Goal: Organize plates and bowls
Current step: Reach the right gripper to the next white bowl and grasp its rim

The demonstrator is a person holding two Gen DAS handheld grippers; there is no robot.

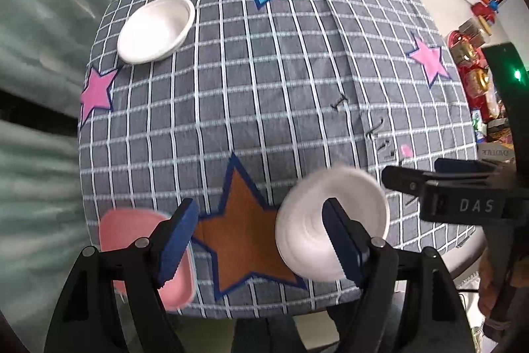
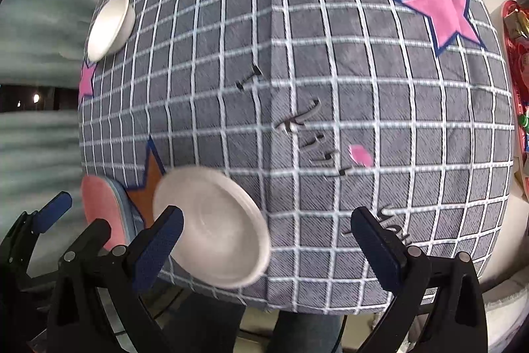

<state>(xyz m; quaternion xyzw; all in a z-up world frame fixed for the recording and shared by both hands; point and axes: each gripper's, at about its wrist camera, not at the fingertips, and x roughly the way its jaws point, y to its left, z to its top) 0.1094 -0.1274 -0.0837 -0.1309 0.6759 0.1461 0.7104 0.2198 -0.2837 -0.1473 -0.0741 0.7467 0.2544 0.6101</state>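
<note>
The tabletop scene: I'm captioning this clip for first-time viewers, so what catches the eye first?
The grey checked tablecloth with its coloured stars, the orange star largest, near the front edge. Next, a white bowl beside that star, a second white bowl far left, and a pink plate at the front-left corner.

Left gripper [image 1: 261,240]: black frame, silver screws, serrated blue pads [image 1: 177,240]. Right gripper [image 2: 267,240]: identical build; white "DAS" lettering on its body.
</note>
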